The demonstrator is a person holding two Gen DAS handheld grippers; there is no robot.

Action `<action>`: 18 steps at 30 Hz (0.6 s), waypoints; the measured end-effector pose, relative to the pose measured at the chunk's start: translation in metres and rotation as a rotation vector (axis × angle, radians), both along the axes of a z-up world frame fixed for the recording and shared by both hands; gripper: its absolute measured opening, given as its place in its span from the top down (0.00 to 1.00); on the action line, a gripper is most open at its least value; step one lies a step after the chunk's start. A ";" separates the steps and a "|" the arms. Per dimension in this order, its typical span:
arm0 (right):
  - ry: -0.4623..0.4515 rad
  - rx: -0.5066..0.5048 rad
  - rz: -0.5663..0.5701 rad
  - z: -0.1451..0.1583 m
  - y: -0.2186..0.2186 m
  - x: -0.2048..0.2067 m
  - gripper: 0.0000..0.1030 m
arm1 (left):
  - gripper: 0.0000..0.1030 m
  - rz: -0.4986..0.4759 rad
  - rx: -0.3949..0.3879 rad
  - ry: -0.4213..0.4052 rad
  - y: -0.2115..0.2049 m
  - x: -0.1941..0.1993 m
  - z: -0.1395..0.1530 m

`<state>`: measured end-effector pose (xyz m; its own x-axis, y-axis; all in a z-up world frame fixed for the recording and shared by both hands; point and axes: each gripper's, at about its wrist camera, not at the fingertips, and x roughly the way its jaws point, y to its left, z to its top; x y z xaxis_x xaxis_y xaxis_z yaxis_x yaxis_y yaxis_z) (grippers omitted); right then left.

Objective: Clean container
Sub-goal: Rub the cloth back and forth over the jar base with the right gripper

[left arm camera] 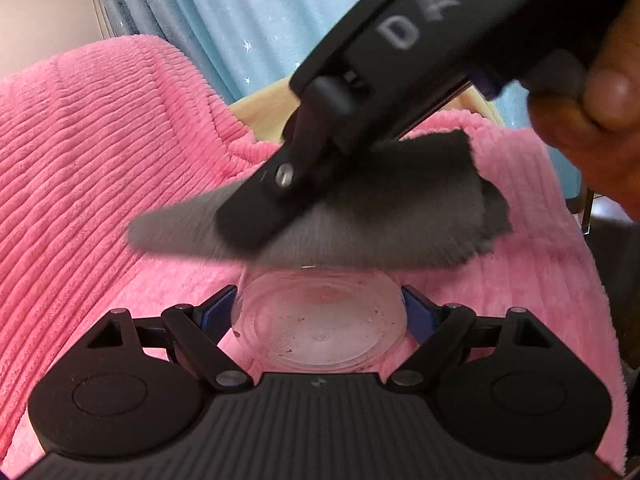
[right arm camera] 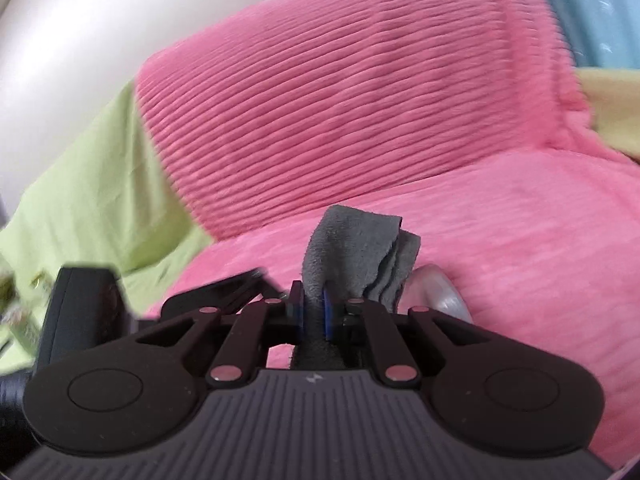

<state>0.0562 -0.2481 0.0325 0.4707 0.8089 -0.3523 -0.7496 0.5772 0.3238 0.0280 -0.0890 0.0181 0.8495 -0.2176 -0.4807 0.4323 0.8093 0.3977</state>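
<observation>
Wiping step: your left hand-held gripper (left arm camera: 320, 312) clamps the container (left arm camera: 320, 320); right hand-held gripper (right arm camera: 314, 316) pinches the cloth (right arm camera: 360, 252). Next: push cloth inside w/ care.

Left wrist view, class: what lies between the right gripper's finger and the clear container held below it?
A grey cloth, clamped by the right gripper, spreads over the container, which the left gripper holds. The left wrist view shows it.
</observation>
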 end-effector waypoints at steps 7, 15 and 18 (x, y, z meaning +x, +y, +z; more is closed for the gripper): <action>0.050 0.057 -0.190 -0.003 -0.025 0.022 0.94 | 0.17 -0.001 -0.018 -0.004 -0.001 -0.004 0.001; 0.054 0.061 -0.194 -0.004 -0.027 0.023 0.94 | 0.17 0.063 -0.488 0.214 0.050 0.022 0.009; 0.058 0.063 -0.169 -0.002 -0.024 0.017 0.93 | 0.17 0.062 -0.426 0.186 0.044 0.016 0.008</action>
